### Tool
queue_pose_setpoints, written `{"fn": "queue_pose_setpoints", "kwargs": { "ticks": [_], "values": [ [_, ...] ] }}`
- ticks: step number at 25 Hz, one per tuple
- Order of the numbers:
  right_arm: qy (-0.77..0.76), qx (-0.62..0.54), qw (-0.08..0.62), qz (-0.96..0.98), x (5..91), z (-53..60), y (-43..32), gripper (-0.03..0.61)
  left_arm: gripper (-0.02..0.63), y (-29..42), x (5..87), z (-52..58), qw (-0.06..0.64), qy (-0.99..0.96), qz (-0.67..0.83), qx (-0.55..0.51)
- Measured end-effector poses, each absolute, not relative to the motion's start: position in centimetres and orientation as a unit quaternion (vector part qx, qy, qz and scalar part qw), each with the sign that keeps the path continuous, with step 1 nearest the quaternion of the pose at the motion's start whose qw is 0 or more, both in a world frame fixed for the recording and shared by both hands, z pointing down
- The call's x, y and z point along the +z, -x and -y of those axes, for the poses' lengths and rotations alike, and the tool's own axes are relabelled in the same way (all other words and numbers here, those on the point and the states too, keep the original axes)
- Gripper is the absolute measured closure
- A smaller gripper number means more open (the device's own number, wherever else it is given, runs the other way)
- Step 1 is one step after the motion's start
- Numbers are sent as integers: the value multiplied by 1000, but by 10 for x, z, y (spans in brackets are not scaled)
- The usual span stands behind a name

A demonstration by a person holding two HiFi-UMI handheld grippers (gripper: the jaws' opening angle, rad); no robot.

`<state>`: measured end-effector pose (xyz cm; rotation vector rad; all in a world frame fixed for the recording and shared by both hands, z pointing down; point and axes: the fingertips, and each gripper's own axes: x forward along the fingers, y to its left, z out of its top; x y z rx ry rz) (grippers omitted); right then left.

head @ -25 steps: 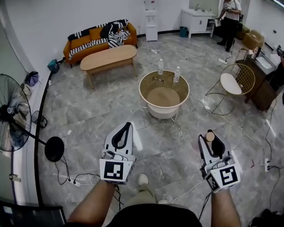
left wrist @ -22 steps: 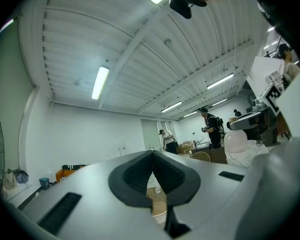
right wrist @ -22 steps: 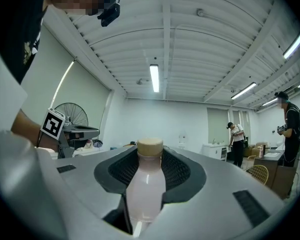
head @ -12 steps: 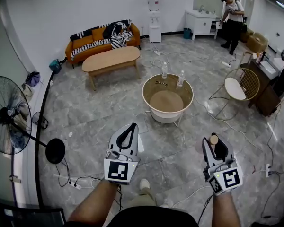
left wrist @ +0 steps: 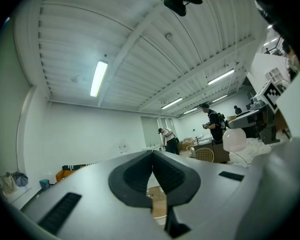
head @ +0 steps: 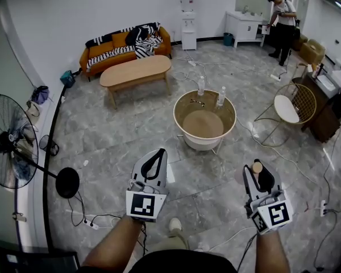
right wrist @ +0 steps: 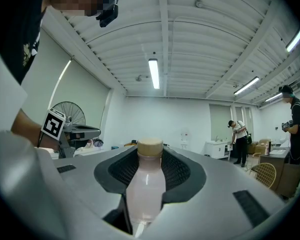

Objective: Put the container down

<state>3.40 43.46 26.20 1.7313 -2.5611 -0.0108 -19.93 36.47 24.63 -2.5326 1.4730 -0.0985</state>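
Rt tongs [head: 260, 176] clenched on the container [right wrist: 146, 184], a pale tan-capped bottle at lower right of head view, left tongs [head: 154, 156] pressed together w/ nothing between; I'd carry it upright to the round tabletop [head: 203, 125] at centre, well apart, releasing only once the base sits flat, clear of the two bottles [head: 201, 86] there.

Grey marble floor [head: 119, 135], orange sofa [head: 111, 53], oval coffee table [head: 135, 73], standing fan [head: 8, 144].

Glossy grey stone-look floor [head: 131, 129]; matt grey plastic right tool [head: 258, 172]; smooth, translucent plastic container [right wrist: 146, 184] with a matt tan cap [right wrist: 150, 145].
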Motion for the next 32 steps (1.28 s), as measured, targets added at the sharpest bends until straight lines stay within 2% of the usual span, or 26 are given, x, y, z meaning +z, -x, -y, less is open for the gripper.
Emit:
{"fn": "queue_pose_setpoints", "kwargs": {
  "ticks": [8, 20, 25, 32],
  "values": [
    [-561, -3, 8, 828, 254, -397, -28, 426, 598, 203, 246, -326, 105, 862, -495, -33],
    [-584, 2, 19, 811, 250, -344, -12, 426, 598, 221, 251, -260, 91, 875, -475, -31],
    [-577, 0, -9, 817, 238, -333, 6, 426, 598, 228, 248, -243, 89, 878, -469, -19],
    [-581, 1, 7, 814, 243, -322, 7, 426, 598, 225, 250, -230, 89, 882, -463, -17]
  ]
}}
